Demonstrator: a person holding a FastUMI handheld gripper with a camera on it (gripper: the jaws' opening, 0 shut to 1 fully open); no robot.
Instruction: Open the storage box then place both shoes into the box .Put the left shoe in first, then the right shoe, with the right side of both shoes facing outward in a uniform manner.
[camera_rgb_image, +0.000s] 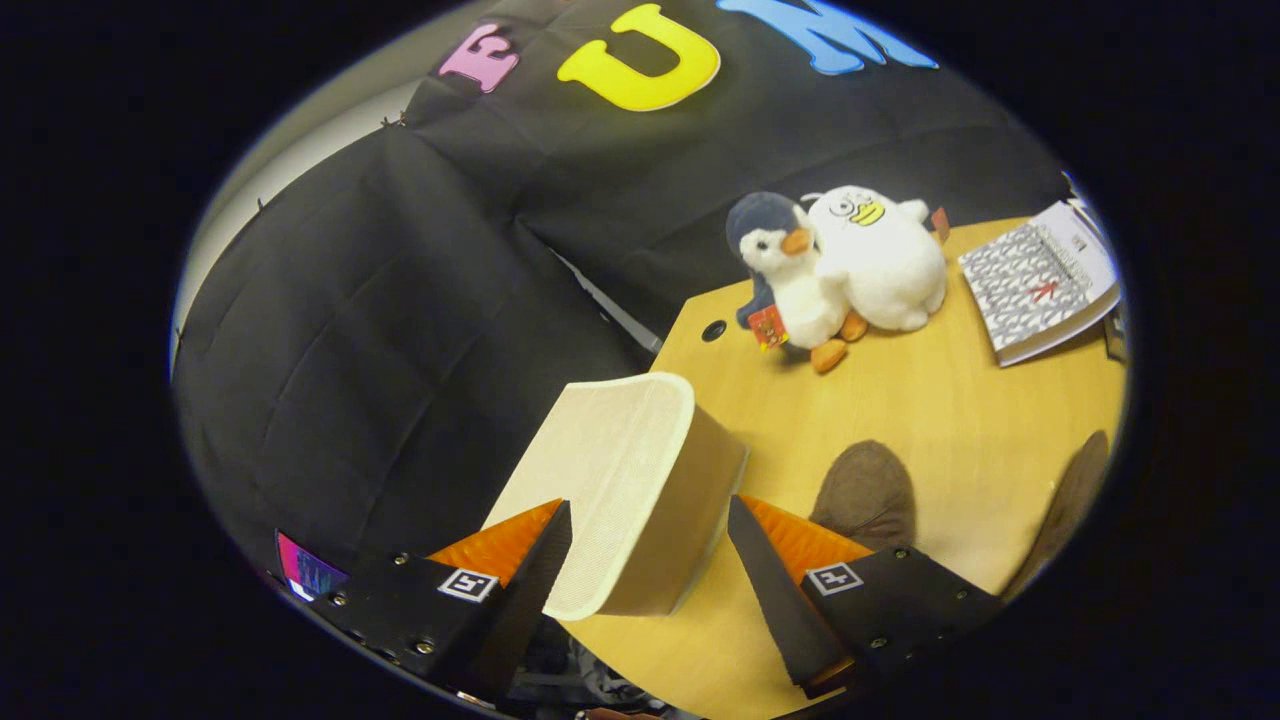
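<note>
The claw (650, 560) stands wide open around the box lid (625, 480); both shoes (868, 495) wait on the table (930, 400).

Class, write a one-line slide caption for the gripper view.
Gripper open around the cream box lid, brown shoes and plush toys beyond.

The claw (650, 560) straddles the cream storage box (630, 480) (fingers spread, contact unclear); brown shoe (868, 495) beyond.

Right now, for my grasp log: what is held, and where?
The gripper brackets the cream box lid near its lower edge; whether the jaws press on it cannot be told.
</note>
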